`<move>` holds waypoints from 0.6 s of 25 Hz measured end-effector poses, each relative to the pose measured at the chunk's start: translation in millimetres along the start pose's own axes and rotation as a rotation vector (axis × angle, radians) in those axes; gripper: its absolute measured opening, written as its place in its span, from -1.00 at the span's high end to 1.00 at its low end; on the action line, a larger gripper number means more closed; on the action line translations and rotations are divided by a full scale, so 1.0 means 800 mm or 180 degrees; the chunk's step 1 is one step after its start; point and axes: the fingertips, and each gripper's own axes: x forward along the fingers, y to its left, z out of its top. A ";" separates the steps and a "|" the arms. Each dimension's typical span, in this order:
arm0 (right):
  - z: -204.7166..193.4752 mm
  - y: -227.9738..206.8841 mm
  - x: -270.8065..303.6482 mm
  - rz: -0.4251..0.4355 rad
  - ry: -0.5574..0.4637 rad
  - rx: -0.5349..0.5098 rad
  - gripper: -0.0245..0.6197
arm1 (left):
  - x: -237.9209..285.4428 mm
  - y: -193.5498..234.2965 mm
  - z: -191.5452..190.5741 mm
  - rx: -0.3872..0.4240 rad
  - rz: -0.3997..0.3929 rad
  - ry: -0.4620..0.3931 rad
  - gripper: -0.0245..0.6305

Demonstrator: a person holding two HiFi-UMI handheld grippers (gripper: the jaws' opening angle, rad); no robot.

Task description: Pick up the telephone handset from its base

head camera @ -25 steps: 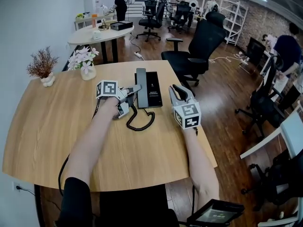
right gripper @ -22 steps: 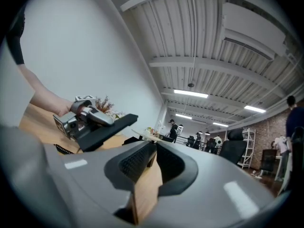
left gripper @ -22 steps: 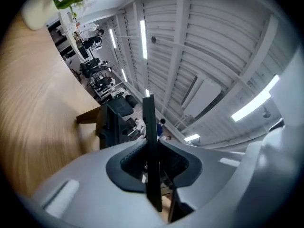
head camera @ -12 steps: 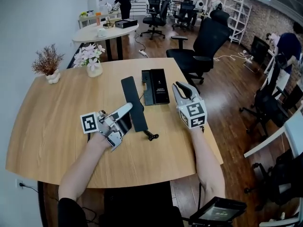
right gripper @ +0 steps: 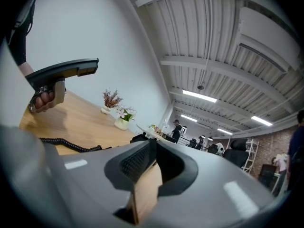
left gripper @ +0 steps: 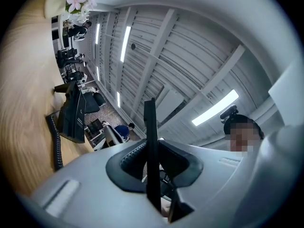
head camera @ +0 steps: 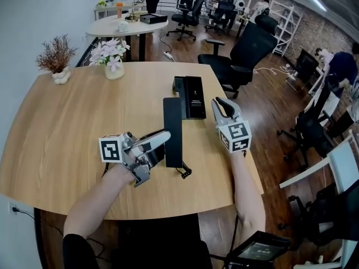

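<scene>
My left gripper (head camera: 161, 142) is shut on the lower part of the black telephone handset (head camera: 173, 129) and holds it off the table, in front of the base. The black base (head camera: 194, 97) lies flat on the wooden table (head camera: 67, 128) with its cradle bare. From the handset's lower end the coiled cord (head camera: 184, 172) hangs down. In the left gripper view the handset (left gripper: 151, 141) shows edge-on between the jaws, with the base (left gripper: 73, 118) and cord (left gripper: 54, 141) to the left. My right gripper (head camera: 220, 103) hovers just right of the base, shut and holding nothing. Its view shows the raised handset (right gripper: 64, 72).
A vase of pink flowers (head camera: 114, 58) and a pot of dried twigs (head camera: 56, 60) stand at the table's far left. A black office chair (head camera: 247, 46) is behind the table's far right edge. A round table (head camera: 126, 24) and several people are farther back.
My left gripper lifted the handset off the base and carried it toward me and to the left, dragging the cord along. The right gripper stayed beside the base.
</scene>
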 end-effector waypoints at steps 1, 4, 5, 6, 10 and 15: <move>-0.002 0.000 0.000 -0.0004 0.0017 -0.0005 0.80 | -0.001 0.000 -0.001 0.0022 0.0013 0.0009 0.69; -0.009 -0.001 0.004 -0.0013 0.0058 -0.0001 0.82 | -0.001 0.003 -0.003 0.0020 0.0008 0.0038 0.69; -0.010 -0.001 0.005 -0.0010 0.0073 0.0005 0.84 | -0.001 0.003 -0.004 0.0024 0.0006 0.0053 0.69; -0.011 -0.001 0.006 -0.0002 0.0084 0.0011 0.85 | 0.000 0.003 -0.004 0.0030 0.0005 0.0068 0.69; -0.011 0.002 0.004 0.0013 0.0098 0.0009 0.90 | 0.000 0.000 -0.007 0.0041 0.0008 0.0098 0.69; -0.011 0.003 0.004 0.0017 0.0116 -0.0013 0.91 | -0.001 0.000 -0.007 0.0031 0.0017 0.0086 0.69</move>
